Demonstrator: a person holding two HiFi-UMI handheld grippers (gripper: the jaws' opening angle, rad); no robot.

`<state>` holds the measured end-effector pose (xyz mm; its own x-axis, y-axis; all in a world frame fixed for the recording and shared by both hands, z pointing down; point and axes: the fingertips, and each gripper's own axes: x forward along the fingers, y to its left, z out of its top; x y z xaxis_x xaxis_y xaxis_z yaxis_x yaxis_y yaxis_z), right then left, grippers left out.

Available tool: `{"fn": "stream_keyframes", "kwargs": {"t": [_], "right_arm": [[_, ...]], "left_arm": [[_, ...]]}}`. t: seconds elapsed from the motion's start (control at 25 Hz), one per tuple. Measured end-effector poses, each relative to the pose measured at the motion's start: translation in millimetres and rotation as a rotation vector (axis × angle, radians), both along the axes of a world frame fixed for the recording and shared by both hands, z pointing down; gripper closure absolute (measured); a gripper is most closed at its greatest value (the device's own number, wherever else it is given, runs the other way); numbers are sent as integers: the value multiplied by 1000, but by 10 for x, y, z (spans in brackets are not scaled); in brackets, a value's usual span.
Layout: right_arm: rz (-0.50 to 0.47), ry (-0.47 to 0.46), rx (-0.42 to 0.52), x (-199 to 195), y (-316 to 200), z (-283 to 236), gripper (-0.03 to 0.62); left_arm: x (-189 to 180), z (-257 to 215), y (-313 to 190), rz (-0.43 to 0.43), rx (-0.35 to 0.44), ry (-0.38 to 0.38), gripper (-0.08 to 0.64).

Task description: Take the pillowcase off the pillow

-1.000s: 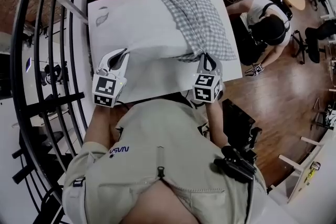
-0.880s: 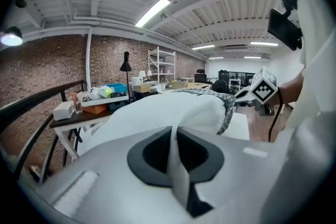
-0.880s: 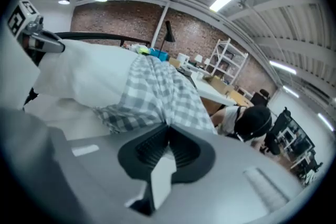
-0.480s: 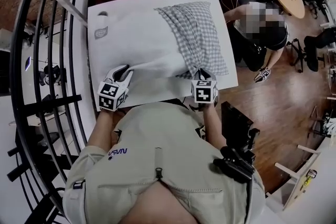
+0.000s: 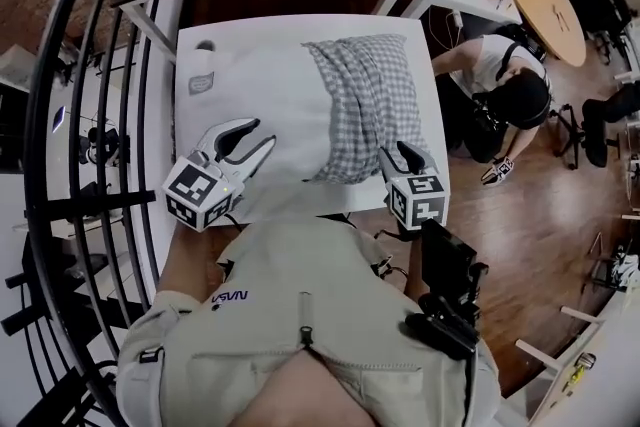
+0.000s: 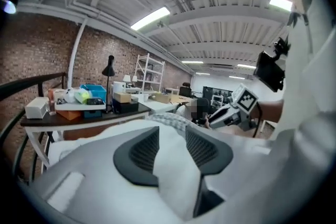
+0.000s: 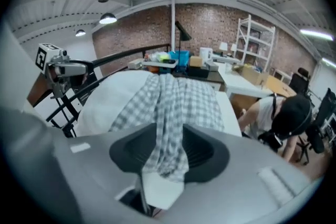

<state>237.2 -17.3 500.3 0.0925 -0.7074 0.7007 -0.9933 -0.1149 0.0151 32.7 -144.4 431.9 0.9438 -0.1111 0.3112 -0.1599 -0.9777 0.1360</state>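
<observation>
Both sets of jaws just popped open and pulled back: left gripper (image 5: pixel 262 132) over white cloth, probably the pillow (image 5: pixel 265 80), right gripper (image 5: pixel 409 154) with the checked pillowcase (image 5: pixel 370 100) end lying loose between them. Pillowcase runs lengthwise away from me, on the pillow's right half.

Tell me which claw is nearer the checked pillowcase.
Right. The right claw, jaws just opening, has the checked pillowcase draped between them; the left claw, also just opening, straddles the white pillow, apart from the pillowcase.
</observation>
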Motion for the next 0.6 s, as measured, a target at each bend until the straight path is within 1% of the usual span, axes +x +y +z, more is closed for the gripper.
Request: {"fn": "stream_keyframes", "kwargs": {"t": [0.08,0.2,0.32,0.4,0.48,0.56,0.6], "right_arm": [[-10,18,63,79,-268,-167,437],[-26,55,122,209,-656,-334,437],[-56,83,165,315,-1084,-458,437],[-86,96,172,370,-1357,-485,437],[-118,103,160,412,-1613,-470,437],[-152,101,142,408,-1865,-448,437],[-171,100,132,384,-1988,-437,437]], "left_arm": [[268,-34,-228,-31,42,-1,353],[693,6,-470,-44,73,-17,344],[1035,104,-719,-66,130,-71,328],[1221,244,-886,-84,169,-131,308],[1369,461,-1035,-99,176,-209,285],[1451,781,-1131,-97,142,-304,250],[1462,937,-1135,-88,117,-350,249]]}}
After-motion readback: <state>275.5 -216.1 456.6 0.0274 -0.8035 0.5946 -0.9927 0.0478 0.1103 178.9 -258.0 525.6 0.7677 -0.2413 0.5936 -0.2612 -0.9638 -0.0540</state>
